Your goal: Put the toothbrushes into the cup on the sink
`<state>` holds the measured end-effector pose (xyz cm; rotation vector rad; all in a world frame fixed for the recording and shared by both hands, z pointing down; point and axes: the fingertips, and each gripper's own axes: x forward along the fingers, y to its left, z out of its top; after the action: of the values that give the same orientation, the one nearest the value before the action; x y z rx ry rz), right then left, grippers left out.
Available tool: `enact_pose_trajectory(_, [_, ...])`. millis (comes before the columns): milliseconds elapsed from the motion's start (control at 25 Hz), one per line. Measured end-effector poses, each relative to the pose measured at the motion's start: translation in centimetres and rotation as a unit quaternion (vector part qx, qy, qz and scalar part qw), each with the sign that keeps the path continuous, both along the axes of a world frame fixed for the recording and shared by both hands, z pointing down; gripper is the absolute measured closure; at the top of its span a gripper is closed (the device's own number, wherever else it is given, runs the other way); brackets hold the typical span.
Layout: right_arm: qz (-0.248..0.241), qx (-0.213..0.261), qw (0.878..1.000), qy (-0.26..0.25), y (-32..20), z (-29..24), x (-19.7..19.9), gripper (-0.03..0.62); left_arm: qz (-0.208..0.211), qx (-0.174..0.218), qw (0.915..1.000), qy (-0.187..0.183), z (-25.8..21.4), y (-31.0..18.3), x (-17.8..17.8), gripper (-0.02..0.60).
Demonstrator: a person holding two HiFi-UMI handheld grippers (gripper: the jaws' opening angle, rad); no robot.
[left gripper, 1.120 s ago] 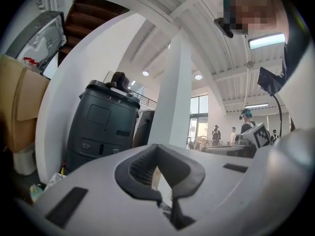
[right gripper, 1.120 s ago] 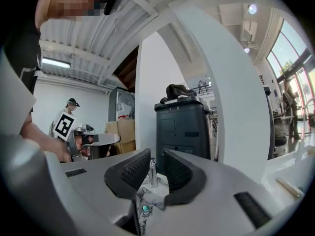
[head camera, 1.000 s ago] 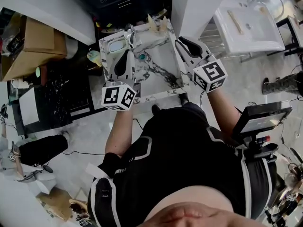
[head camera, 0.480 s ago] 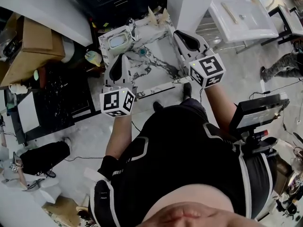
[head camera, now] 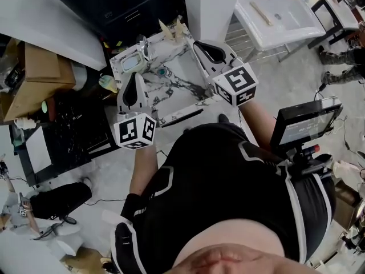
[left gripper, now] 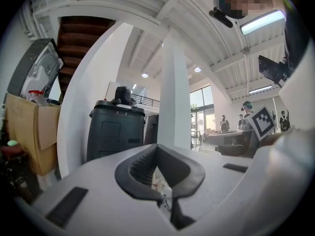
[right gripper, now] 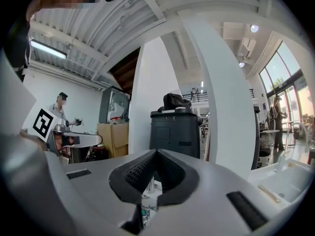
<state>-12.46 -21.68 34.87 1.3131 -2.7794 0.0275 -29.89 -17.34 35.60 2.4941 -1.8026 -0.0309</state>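
The marble-patterned sink top [head camera: 181,79] lies in front of me in the head view, with a small teal drain [head camera: 162,71] in it. Pale beige pointed things [head camera: 171,27] stand at its far edge; they are too small to tell apart as toothbrushes or a cup. My left gripper [head camera: 133,76] hovers over the sink top's left edge, shut and holding nothing [left gripper: 157,149]. My right gripper [head camera: 197,44] is above the right edge, also shut with nothing between its jaws [right gripper: 156,154]. Both gripper views look level across the room, not down at the sink.
A white rectangular dish [head camera: 130,61] sits at the sink top's left corner. A dark cabinet [head camera: 122,7] and a white column [head camera: 208,7] stand behind it. A second white basin [head camera: 279,16] is at the far right, cardboard boxes [head camera: 34,76] at the left.
The right gripper's jaws have come together. Both grippers have drawn back from over the marble sink top towards its edges, and the head view has swung, shifting the scene left.
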Motion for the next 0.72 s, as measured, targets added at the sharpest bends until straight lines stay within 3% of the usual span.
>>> enact_pose_trajectory(720, [-0.030, 0.005, 1.000, 0.007, -2.3, -0.1, 0.6, 0.572, -0.036, -0.004, 0.9993, 0.005, 0.0, -1.7, 0.5, 0.577])
